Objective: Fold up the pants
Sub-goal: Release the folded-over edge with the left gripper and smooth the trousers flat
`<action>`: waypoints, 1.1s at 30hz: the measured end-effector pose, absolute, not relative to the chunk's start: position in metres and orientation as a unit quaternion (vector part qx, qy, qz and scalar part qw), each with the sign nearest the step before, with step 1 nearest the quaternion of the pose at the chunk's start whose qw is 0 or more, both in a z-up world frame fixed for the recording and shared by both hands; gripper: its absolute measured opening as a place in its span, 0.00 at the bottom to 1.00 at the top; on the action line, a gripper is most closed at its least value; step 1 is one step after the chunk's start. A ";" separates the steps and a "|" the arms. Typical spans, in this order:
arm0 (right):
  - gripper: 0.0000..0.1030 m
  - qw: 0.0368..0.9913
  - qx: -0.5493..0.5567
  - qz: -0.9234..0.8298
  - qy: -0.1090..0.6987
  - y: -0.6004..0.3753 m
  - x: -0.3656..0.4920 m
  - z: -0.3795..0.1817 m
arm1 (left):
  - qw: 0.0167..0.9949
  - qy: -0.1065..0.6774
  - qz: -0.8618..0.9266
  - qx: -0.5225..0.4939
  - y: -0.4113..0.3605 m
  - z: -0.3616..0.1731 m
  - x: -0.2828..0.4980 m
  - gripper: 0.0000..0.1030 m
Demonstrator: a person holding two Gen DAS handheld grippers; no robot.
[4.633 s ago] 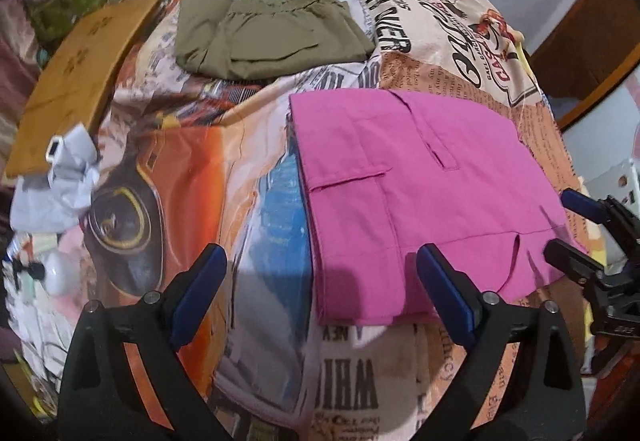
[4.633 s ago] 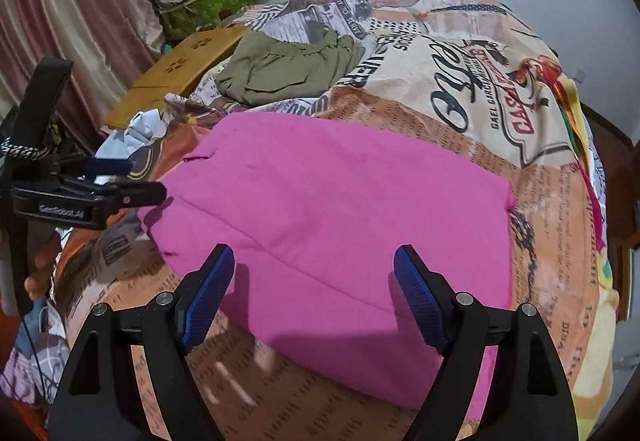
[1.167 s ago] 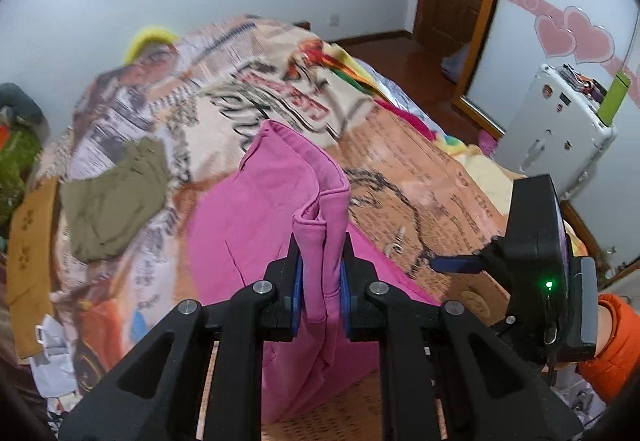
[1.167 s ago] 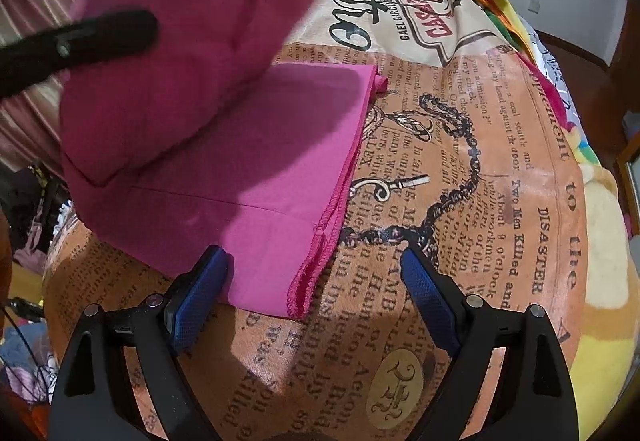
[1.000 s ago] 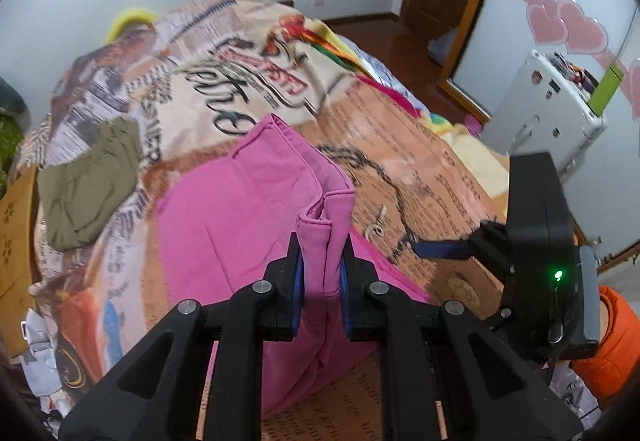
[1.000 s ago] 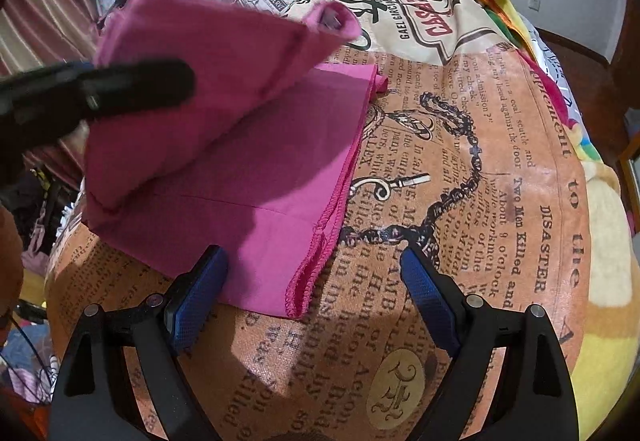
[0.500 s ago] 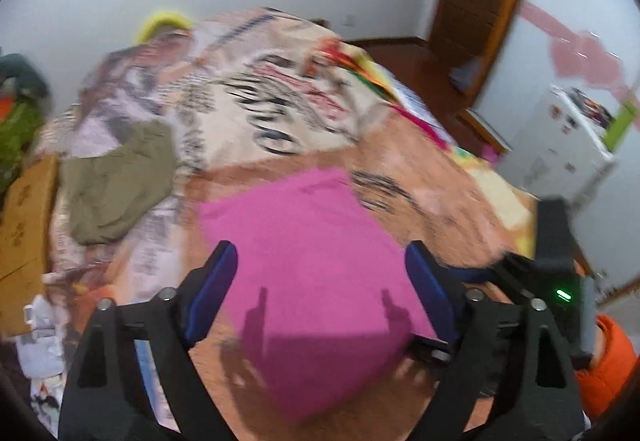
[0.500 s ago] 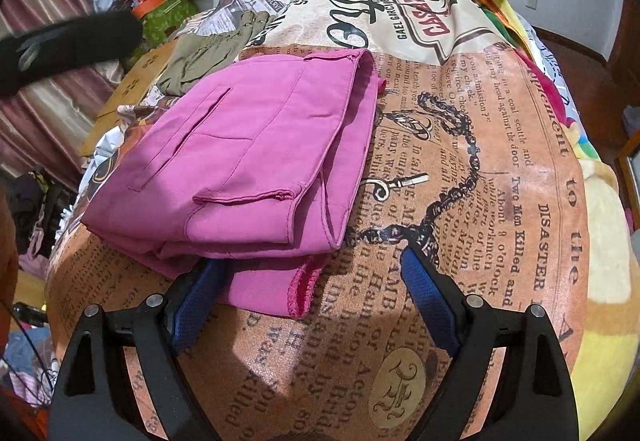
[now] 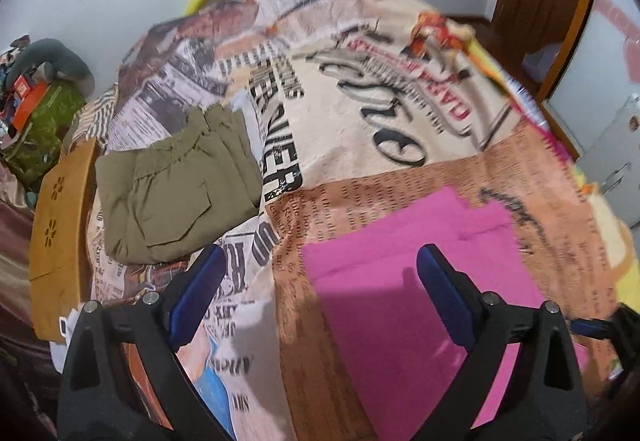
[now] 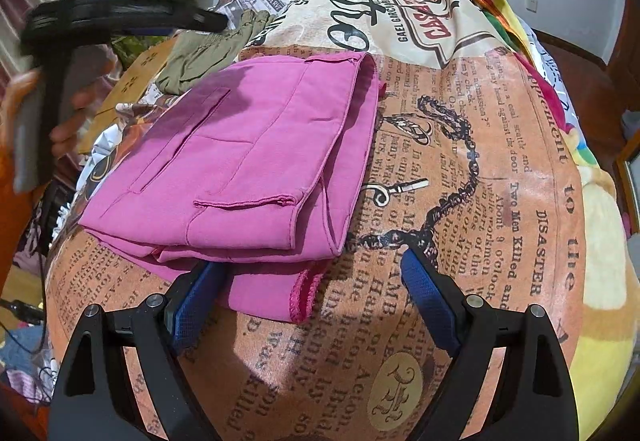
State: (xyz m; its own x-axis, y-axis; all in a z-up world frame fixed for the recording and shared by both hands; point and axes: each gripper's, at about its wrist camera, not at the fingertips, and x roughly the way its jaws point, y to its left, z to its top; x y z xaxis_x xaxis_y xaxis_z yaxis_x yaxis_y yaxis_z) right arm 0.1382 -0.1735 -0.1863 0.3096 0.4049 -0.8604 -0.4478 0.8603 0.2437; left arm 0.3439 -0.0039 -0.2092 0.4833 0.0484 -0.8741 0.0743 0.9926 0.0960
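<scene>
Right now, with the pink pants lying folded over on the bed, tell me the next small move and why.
Probably bring the right gripper in on the bottom hem of the pink pants, which sticks out unevenly below the folded layers. Its jaws are open and nearest. The left gripper is opening with nothing between its jaws, so it could steady the stack.

- Soft, even indoor light; colours read clearly, with no glare.
- Left wrist view is smeared by motion blur — the print on the bedspread (image 9: pixel 360 89) is streaked.
- Right wrist view is sharp, except the left gripper (image 10: pixel 120 17), which is blurred.
- Finger shadows fall on the pink pants (image 9: pixel 400 281).
- Fisheye bending — dark corners in both views.
</scene>
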 end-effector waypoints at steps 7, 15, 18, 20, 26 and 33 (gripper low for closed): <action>0.85 0.810 -0.006 0.256 0.528 -0.178 0.141 -0.187 | 0.813 0.572 0.034 0.101 0.000 -0.283 0.381 0.94; 0.85 0.814 -0.006 0.241 0.528 -0.185 0.146 -0.187 | 0.807 0.589 0.017 0.049 0.021 -0.288 0.370 0.95; 0.85 0.818 -0.011 0.232 0.526 -0.190 0.144 -0.184 | 0.810 0.585 0.017 0.044 0.030 -0.284 0.356 0.95; 0.85 0.820 -0.013 0.226 0.525 -0.194 0.143 -0.182 | 0.810 0.585 0.019 0.035 0.036 -0.281 0.346 0.95; 0.85 0.834 -0.014 0.205 0.511 -0.209 0.139 -0.172 | 0.816 0.576 0.024 0.030 0.059 -0.263 0.300 0.95; 0.85 0.839 -0.001 0.177 0.515 -0.222 0.136 -0.172 | 0.827 0.559 0.018 0.052 0.066 -0.247 0.236 0.95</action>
